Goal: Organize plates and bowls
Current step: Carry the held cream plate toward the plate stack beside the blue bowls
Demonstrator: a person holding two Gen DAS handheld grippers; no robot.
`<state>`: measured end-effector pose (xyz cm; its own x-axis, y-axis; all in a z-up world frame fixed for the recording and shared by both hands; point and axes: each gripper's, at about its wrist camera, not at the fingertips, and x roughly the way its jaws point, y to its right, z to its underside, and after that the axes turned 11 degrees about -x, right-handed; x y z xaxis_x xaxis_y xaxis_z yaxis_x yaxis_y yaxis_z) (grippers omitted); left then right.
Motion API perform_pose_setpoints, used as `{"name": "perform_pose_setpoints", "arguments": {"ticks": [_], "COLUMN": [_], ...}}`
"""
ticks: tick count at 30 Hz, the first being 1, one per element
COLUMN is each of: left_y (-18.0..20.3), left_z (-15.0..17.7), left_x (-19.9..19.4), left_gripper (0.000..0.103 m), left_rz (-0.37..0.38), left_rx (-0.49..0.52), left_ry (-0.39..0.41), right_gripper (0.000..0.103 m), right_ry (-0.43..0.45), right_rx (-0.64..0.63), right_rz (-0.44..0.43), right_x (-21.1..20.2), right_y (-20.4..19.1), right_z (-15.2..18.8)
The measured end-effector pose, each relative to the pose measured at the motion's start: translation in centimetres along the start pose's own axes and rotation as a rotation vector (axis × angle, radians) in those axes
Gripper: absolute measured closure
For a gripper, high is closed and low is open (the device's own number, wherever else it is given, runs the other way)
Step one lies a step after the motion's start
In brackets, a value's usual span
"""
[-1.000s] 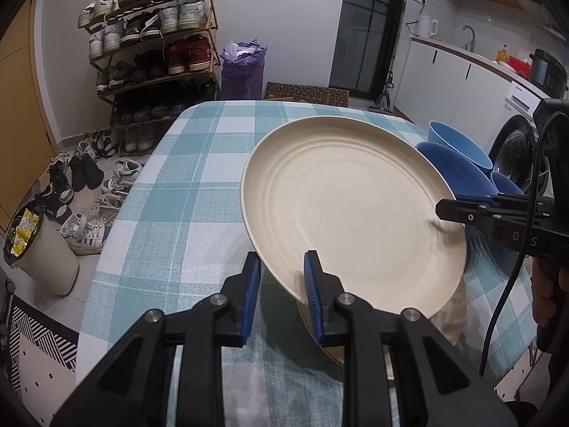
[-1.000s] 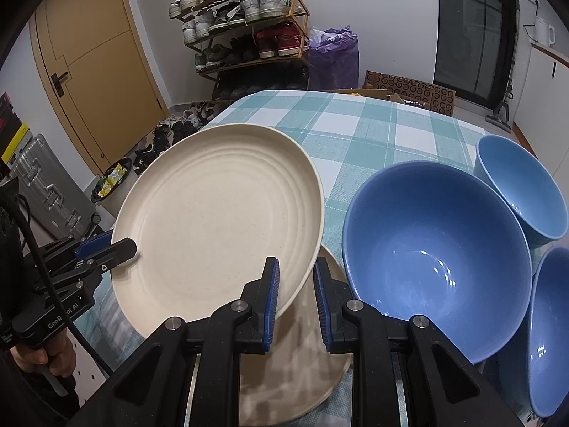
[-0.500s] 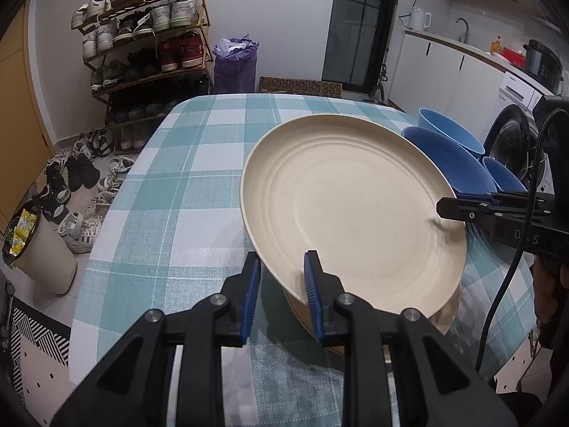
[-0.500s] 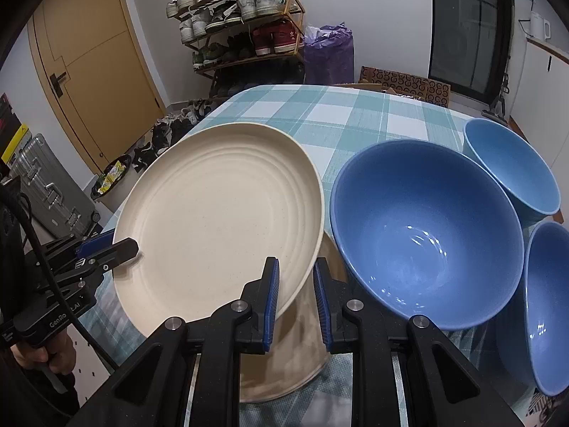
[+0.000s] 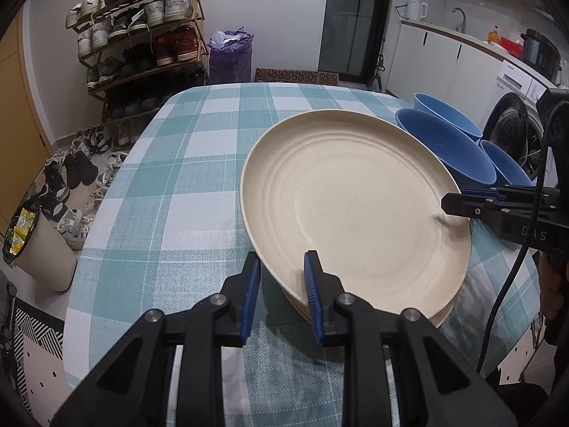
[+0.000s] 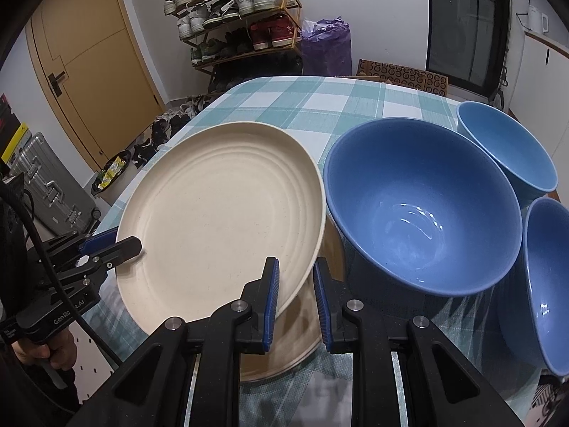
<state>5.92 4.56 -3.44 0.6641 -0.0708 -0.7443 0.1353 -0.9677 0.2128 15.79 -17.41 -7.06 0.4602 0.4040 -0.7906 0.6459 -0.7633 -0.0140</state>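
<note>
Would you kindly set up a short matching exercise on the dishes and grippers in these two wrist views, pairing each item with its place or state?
Items:
1. top cream plate
2. lower cream plate
3. largest blue bowl
4. left gripper

States:
A. lying on the checked tablecloth, under another dish
B. shut on the near edge of a plate
C. tilted, held at two edges
D. standing empty beside the plates

Pairs: 1-C, 2-A, 3-D, 4-B

The right gripper clamps the top plate's other edge.
</note>
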Motion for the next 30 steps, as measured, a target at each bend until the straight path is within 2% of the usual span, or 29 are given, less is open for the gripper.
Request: {"name": "perform_pose_setpoints", "arguments": {"ticks": [30], "left_y": [1.3], "left_z": [1.4], "left_x": [1.3], "left_gripper": [0.08], "left_rz": [-0.007], "left_rx": [0.064], "left_ry": [-0.059], "right_gripper": [0.083], "right_ry": [-0.092], "right_rx": [0.013], "right_rz": [0.036], "right_x": [0.9], "right_y": [0.2], "right_z": [2.5]}}
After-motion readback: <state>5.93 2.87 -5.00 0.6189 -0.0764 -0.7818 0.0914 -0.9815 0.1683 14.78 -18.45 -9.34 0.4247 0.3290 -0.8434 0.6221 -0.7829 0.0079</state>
